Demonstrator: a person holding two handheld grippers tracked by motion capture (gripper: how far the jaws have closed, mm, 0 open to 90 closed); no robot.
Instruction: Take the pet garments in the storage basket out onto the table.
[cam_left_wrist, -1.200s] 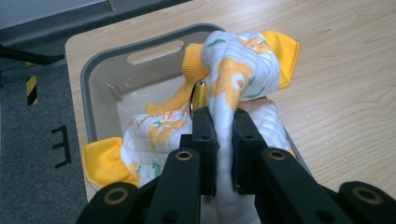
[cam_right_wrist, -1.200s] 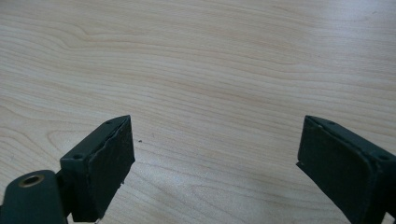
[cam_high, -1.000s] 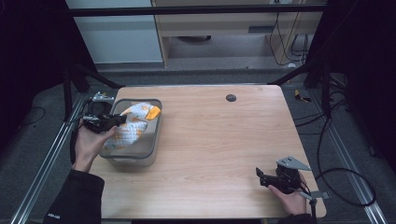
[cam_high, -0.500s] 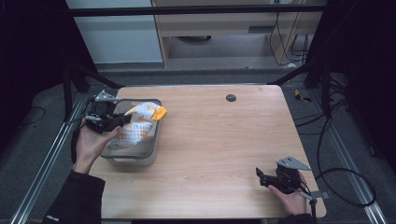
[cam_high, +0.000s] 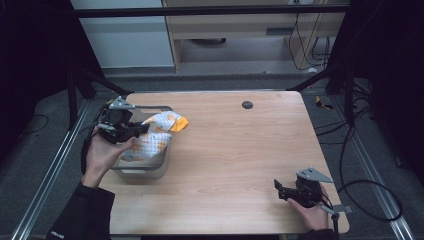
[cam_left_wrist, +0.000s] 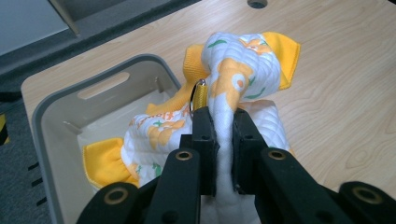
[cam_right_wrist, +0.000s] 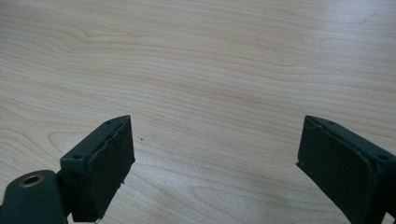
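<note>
Since a second ago, left hand-held gripper (cam_high: 142, 130) has lifted the quilted cloth (cam_high: 155, 137) higher and toward the table's (cam_high: 240, 150) middle; right one hasn't budged. Left jaws are clamped tight on a fold of the cloth, which hangs half out of the grey bin (cam_high: 145, 170), its tail inside, orange-edged end draped over the rim. Right hand-held gripper (cam_high: 281, 190) rests near the table's front right corner, jaws wide apart, holding nothing. Risks: thin pinch could slip as the cloth's weight drags; trailing end might snag the rim and tip the bin.
</note>
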